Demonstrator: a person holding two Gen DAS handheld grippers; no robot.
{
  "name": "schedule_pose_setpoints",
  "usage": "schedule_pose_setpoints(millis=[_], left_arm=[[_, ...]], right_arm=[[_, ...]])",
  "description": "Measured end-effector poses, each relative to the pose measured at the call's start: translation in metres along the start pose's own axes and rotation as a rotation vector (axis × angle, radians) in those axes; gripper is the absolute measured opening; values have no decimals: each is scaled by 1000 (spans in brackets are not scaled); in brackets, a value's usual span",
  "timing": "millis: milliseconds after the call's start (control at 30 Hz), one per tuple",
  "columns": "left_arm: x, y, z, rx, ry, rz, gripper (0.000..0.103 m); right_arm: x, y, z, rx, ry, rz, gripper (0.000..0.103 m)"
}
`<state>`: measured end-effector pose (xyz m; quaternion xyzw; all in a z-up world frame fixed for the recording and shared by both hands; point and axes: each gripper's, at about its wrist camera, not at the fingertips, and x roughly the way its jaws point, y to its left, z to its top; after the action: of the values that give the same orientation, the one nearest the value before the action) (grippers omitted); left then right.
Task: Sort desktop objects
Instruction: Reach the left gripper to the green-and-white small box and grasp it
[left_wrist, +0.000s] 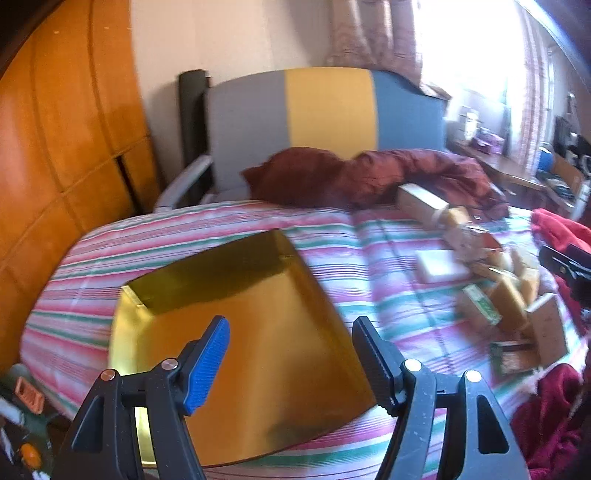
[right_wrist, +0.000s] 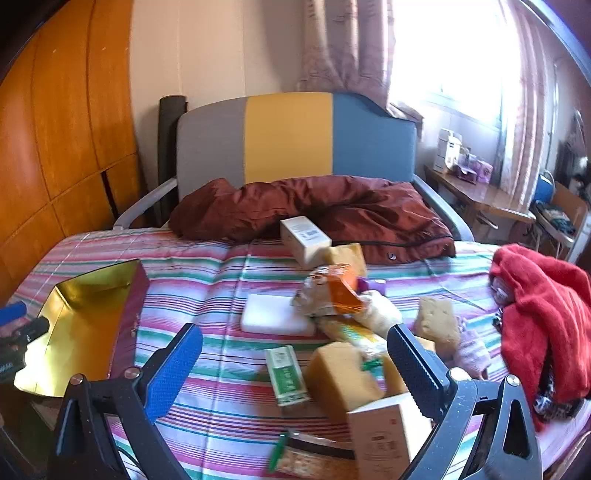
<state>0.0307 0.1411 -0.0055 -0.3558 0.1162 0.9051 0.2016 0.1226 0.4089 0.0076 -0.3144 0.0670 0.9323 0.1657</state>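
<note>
Jaws of the left gripper (left_wrist: 291, 363) stand wide apart at the bottom of its frame, empty, above the gold box (left_wrist: 236, 332) lying open on the striped bedspread (left_wrist: 207, 225). The right gripper (right_wrist: 295, 373) at lower centre of its view also gapes, holding nothing, over a heap of small items: green packet (right_wrist: 287, 374), yellow sponge (right_wrist: 341, 376), white block (right_wrist: 275, 314), white carton (right_wrist: 304, 236). Farther up lie the maroon quilt (right_wrist: 314, 206) and the tricolour headboard (right_wrist: 291, 136).

Striped bed (right_wrist: 229, 266) w/ tricolour headboard (right_wrist: 295, 136) (bright window (right_wrist: 450, 55) rt).
</note>
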Motion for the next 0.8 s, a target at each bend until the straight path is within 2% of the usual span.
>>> schedule_pose_setpoints(millis=[100,267,333,400,433,500,567,633,733,800], left_arm=[[4,-16,2,14,14,-96,70],[3,-57,6,108,-7,-235,70],[4,-69,8,129,2,-313,70],[11,-76,11,122,30,-414,75],[15,-81,11,128,48,-440,78],[22,-92,11,152,80,-456,79],[31,-102,10,156,124,-487,79],[38,-106,9,154,156,-487,79],[53,-111,12,142,201,-478,79],[64,-111,15,124,229,-500,79]], right_arm=[[-1,-20,-1,35,5,-15,101],[-2,-54,-4,86,27,-49,101],[-3,-68,-6,109,39,-66,101],[-4,-84,-10,134,53,-79,101],[-4,-90,-12,144,62,-86,101],[-2,-101,-17,162,90,-84,101],[3,-108,-23,176,125,-44,98],[9,-104,-28,139,177,5,94],[13,-89,-37,81,246,51,93],[13,-82,-44,45,278,62,93]])
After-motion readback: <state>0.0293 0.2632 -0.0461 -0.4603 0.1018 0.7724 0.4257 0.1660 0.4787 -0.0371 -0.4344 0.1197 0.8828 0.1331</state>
